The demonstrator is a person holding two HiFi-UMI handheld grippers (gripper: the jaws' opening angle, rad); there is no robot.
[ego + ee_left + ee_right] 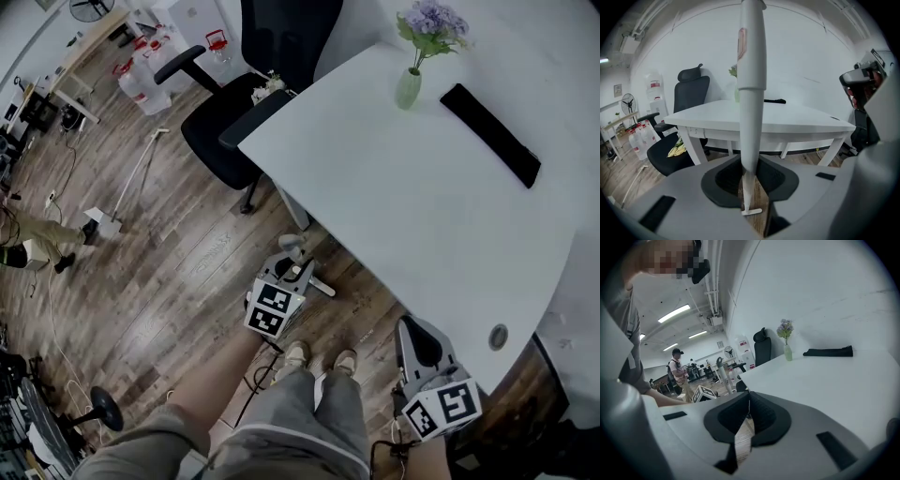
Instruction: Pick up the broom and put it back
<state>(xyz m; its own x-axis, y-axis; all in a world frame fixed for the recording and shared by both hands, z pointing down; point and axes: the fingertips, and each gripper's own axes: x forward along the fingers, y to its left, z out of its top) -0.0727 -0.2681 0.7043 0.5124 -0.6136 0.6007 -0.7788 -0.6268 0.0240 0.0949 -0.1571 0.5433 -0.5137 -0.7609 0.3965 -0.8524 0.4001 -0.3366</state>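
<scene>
A white broom handle (752, 70) stands upright between the jaws of my left gripper (751, 165), which is shut on it. Below the jaws the stick tapers down to a small white foot (752, 212) over the wood floor. From above, the broom (298, 255) looks very short, just in front of the left gripper (296, 274) and beside the table's near corner. My right gripper (413, 330) hovers under the table's front edge. Its jaws meet in the right gripper view (748, 405) with nothing between them.
A white table (422, 216) carries a vase of purple flowers (412, 75) and a long black object (490, 133). A black office chair (225, 122) stands at its left. A long-handled white tool (127, 192) lies on the floor, with a person (33, 239) nearby. My feet (319, 361) are below.
</scene>
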